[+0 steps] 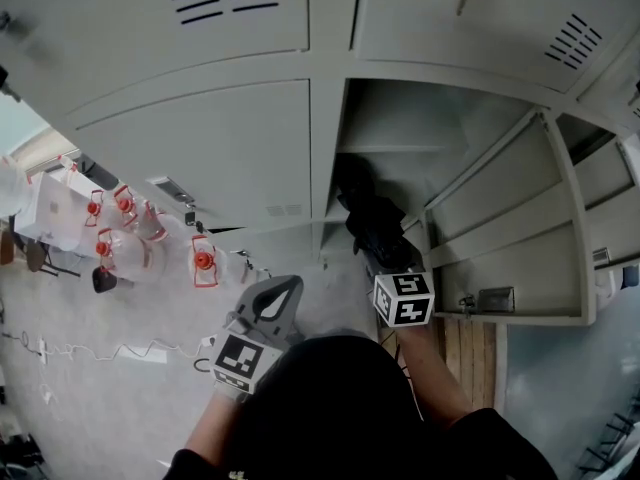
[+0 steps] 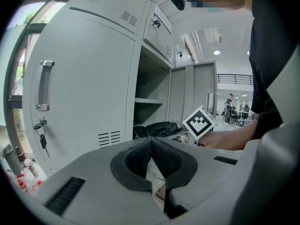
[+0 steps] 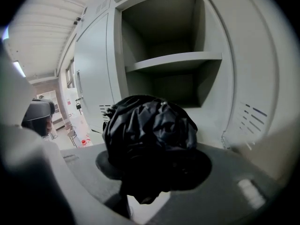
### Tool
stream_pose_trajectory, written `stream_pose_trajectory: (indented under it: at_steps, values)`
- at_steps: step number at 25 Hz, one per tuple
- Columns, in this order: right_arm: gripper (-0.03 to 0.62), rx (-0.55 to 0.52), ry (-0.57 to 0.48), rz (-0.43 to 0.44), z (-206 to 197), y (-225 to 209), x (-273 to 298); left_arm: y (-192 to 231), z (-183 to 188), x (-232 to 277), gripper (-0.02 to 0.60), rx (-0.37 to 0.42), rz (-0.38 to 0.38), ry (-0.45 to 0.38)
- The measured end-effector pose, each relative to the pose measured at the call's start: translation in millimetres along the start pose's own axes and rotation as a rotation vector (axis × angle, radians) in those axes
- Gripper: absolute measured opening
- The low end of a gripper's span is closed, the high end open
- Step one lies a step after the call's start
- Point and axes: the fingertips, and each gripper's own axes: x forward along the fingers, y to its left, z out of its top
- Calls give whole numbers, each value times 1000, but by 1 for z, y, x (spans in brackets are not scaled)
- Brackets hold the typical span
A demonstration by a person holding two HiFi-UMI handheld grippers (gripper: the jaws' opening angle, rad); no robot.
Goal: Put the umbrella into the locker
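At the mouth of the open locker [image 1: 400, 118], the folded black umbrella [image 1: 362, 208] is pinched by the fingers [image 3: 200, 165] of the right gripper [image 1: 378, 253]. In the right gripper view its bundled fabric fills the gap between them. The umbrella's long axis is laid along the line of the gripper, so its far end is aimed straight into the compartment below the shelf [image 3: 173, 60]. From the left gripper view that end appears to be already just inside the opening, low down near the compartment floor, though contact with the floor cannot be made out.

The open door [image 1: 520, 228] is swung to the right, well clear of that line. The left gripper [image 1: 272, 306] is held apart to the left, in front of the shut neighbouring door [image 2: 84, 88], its fingers [image 2: 136, 159] pressed together on nothing. The right hand is therefore judged the one to carry the umbrella deeper along its own axis.
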Motion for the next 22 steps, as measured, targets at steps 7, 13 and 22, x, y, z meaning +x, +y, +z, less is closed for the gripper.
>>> stream_pose_trajectory:
  at_steps: [7,13,22]
  values:
    - [229,-15,8,-29,13,-8,33,14,-4,-5,12,-4,22,0]
    - [244,-22,16,-47,17,-14,62,21,-9,-11,12,-18,46,5]
    - [262,-133,56,-80,21,-20,103,25,-15,-17,12,-36,75,14]
